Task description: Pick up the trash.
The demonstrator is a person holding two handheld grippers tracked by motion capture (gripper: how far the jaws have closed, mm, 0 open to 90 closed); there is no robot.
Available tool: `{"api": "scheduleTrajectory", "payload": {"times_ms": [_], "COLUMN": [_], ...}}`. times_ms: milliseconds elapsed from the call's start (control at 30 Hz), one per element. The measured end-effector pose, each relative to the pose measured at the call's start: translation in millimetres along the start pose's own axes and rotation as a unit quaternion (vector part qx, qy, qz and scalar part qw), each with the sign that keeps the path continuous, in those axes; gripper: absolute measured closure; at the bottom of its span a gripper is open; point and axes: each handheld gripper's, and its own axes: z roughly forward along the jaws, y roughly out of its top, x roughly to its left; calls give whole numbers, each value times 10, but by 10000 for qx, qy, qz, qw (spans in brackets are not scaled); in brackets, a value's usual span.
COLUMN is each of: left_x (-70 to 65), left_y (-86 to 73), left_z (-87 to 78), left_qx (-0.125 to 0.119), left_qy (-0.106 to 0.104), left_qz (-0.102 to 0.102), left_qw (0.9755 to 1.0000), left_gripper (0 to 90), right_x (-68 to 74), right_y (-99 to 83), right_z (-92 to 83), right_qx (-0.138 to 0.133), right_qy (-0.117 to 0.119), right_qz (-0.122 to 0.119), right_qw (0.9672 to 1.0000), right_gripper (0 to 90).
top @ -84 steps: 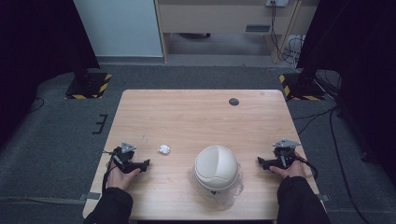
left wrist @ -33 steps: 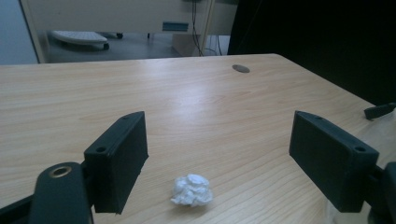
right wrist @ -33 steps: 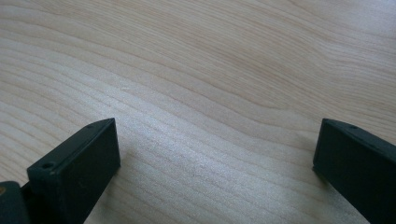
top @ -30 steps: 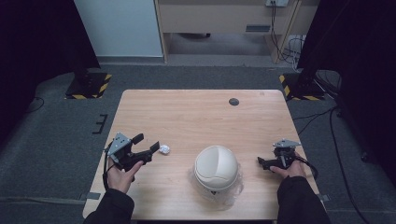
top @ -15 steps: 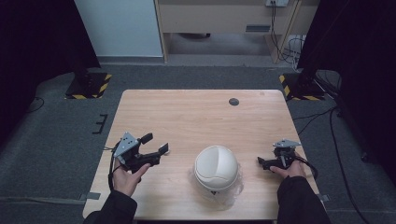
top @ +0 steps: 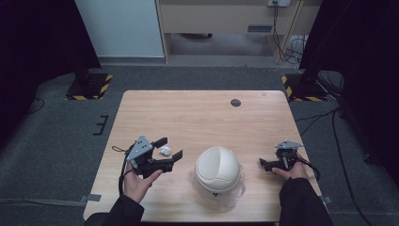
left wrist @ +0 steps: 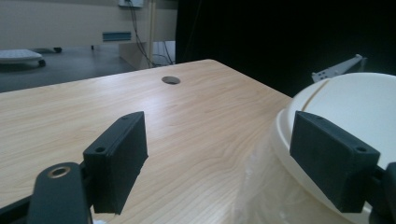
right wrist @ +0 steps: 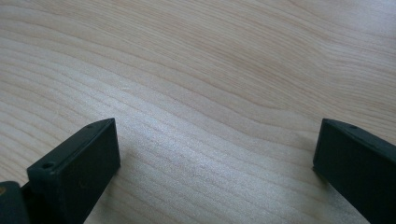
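The left gripper (top: 171, 149) is raised off the surface (top: 197, 117), jaws spread wide, pointing toward three o'clock in the high view. A small white wad (top: 164, 150) lies between or just under the jaws; whether they touch it cannot be told. In the left gripper view the jaws frame bare wood, with the white helmet (left wrist: 373, 107) just beyond the right-hand jaw. In the high view the helmet (top: 218, 169) sits on clear plastic at five o'clock from this gripper, near the front edge.

The right gripper (top: 266, 163) rests low at the helmet's three o'clock, jaws also spread, nothing between them.

Risks, as I judge them: closing now could miss the wad or flick it away, since it is light and sits near the far jaw. Swinging the left gripper further toward three o'clock could knock the helmet, which might slide on its plastic toward the front edge.

Room is generous toward twelve o'clock, where only a dark grommet (top: 235, 102) sits near the far edge. The left edge is near the left hand (top: 136, 181).
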Motion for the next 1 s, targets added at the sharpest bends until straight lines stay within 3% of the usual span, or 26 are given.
{"api": "scheduleTrajectory", "payload": {"times_ms": [167, 733, 1000], "left_x": [-112, -297, -373], "left_y": [-9, -39, -44], "left_z": [86, 265, 330], "left_qx": [93, 363, 483], "left_qy": [-167, -515, -568], "left_qz": [56, 127, 257], "left_qw": [9998, 9979, 9969], "left_gripper": [184, 179, 174], "right_x": [0, 0, -1], "right_y": [0, 0, 0], "right_z": [0, 0, 1], "right_qx": [1, 1, -5], "right_qy": [-1, 0, 1], "right_qz": [0, 2, -7], "right_qw": [10000, 10000, 10000], "right_gripper": [7, 7, 7]}}
